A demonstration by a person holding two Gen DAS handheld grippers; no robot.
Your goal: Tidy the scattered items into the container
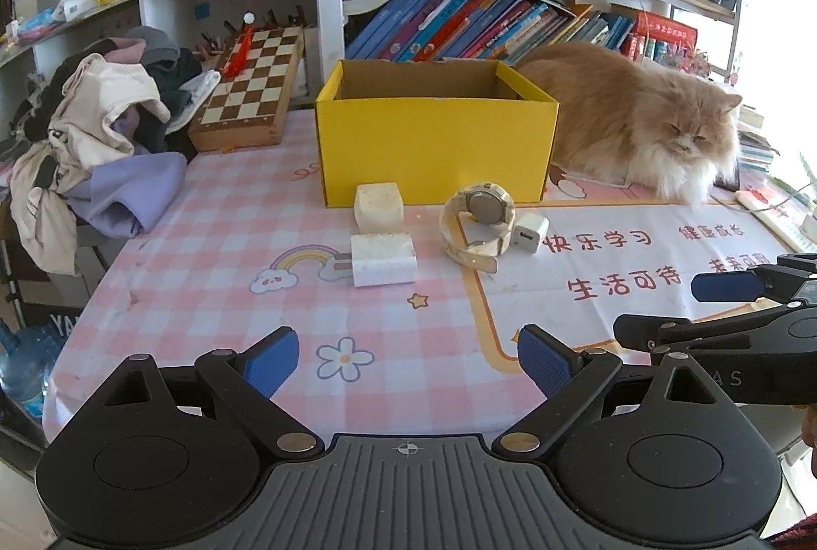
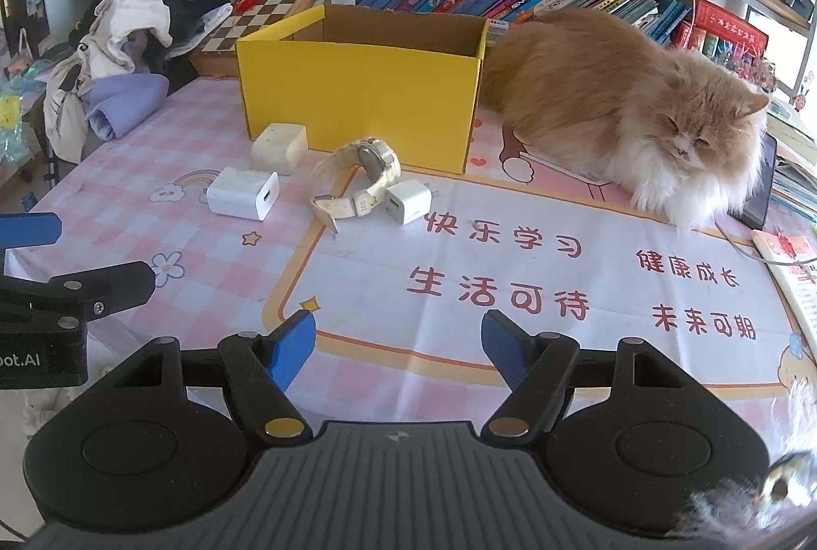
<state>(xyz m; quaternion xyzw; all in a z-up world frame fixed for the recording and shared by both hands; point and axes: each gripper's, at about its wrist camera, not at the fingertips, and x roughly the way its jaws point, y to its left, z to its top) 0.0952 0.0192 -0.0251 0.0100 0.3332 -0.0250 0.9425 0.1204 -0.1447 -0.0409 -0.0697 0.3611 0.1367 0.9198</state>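
Table point(image 1: 204, 213): covered by a printed mat; everything lies on it. Dragging an item across the mat instead of lifting it could bunch the mat and shift the rest.
Cat point(image 1: 638, 121): lies pressed against the box's right side, awake-looking, well apart from both grippers. It is the likeliest trouble: if it stirs it could nudge the box, swat an item, or get in the way of the right-side approach.
Clothes point(image 1: 92, 141): heaped at the table's left edge, apart from the items; small risk unless the left arm swings wide.
Box point(image 1: 434, 141): yellow, open-topped, seems empty, though its floor is hidden. It looks light, so a knock against the near wall on a low drop could slide it back.
Left gripper point(image 1: 408, 366): fingers spread wide, holding nothing, hovering near the table edge, well short of the items.
Right gripper point(image 2: 398, 345): fingers wide too, holding nothing, close beside the left one; reaching together for the middle cluster could make them collide.
Watch point(image 1: 477, 220): strap curled, standing on edge just before the box, touching the small charger. A pinch on the strap may let it flop or slip.
Big charger point(image 1: 383, 259): lies flat, prongs leftward, nearest the left gripper; its smooth faces could squirt from the pads.
Cube point(image 1: 379, 205): off-white block close to the box's front wall, leaving little room for a finger behind it.
Small charger point(image 1: 531, 233): against the watch; grabbing either may drag the other.
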